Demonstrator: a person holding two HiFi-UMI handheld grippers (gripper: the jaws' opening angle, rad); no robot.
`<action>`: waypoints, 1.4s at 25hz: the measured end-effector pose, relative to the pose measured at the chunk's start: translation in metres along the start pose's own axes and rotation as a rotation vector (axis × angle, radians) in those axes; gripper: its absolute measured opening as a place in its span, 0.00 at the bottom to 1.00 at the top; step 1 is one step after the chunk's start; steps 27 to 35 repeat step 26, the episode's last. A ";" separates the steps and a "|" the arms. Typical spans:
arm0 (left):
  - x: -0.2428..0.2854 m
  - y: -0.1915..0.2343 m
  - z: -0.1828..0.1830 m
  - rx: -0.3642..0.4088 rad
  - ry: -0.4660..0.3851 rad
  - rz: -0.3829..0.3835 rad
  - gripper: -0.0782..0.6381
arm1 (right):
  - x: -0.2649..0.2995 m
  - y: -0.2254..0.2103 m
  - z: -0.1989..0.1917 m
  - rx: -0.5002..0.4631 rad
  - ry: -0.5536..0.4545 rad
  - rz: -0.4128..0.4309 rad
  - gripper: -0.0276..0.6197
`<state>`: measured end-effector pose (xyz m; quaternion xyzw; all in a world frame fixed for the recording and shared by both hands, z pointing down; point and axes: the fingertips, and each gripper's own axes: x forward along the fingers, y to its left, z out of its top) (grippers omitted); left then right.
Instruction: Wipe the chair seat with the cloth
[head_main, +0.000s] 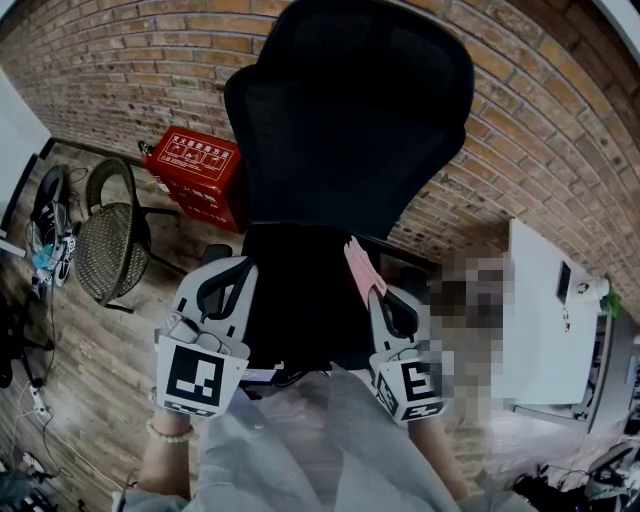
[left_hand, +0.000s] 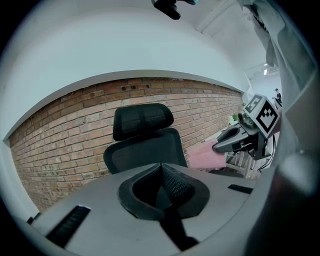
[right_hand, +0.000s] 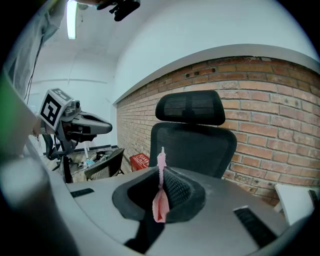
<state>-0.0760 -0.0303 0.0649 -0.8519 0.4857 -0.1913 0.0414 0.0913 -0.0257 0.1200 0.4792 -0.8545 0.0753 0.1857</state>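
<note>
Near the front of the chair seat (head_main: 297, 292), I hold my right gripper (head_main: 374, 292) clamped on the pink cloth (head_main: 358, 264), ready for wiping. My left gripper (head_main: 236, 272), jaws together and empty, waits aside so the seat is unobstructed.

Tally, all views:

- Chairs: 2. 1 black office chair (head_main: 350, 140), 1 smaller mesh chair (head_main: 108, 240).
- Cloths: 1, the pink cloth (head_main: 358, 262).
- Grippers: 2, the left gripper (head_main: 240, 266) and the right gripper (head_main: 375, 293).
- Cubes: 2 marker cubes (head_main: 197, 377), one per gripper.
- Boxes: 1 red box (head_main: 195, 172).
- Tables: 1 white table (head_main: 540, 320).
- Wrist items: 1 bracelet (head_main: 168, 433).
- Headrests on the office chair: 1.
</note>
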 end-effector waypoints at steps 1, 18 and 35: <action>-0.001 0.000 0.000 -0.001 0.000 0.001 0.13 | 0.000 0.001 -0.001 0.001 0.001 0.000 0.12; -0.005 0.000 -0.004 -0.001 -0.006 0.004 0.13 | -0.002 0.011 -0.005 0.000 0.006 0.009 0.12; -0.003 -0.001 0.001 0.010 -0.013 0.008 0.13 | -0.003 0.010 -0.005 -0.006 0.009 0.014 0.12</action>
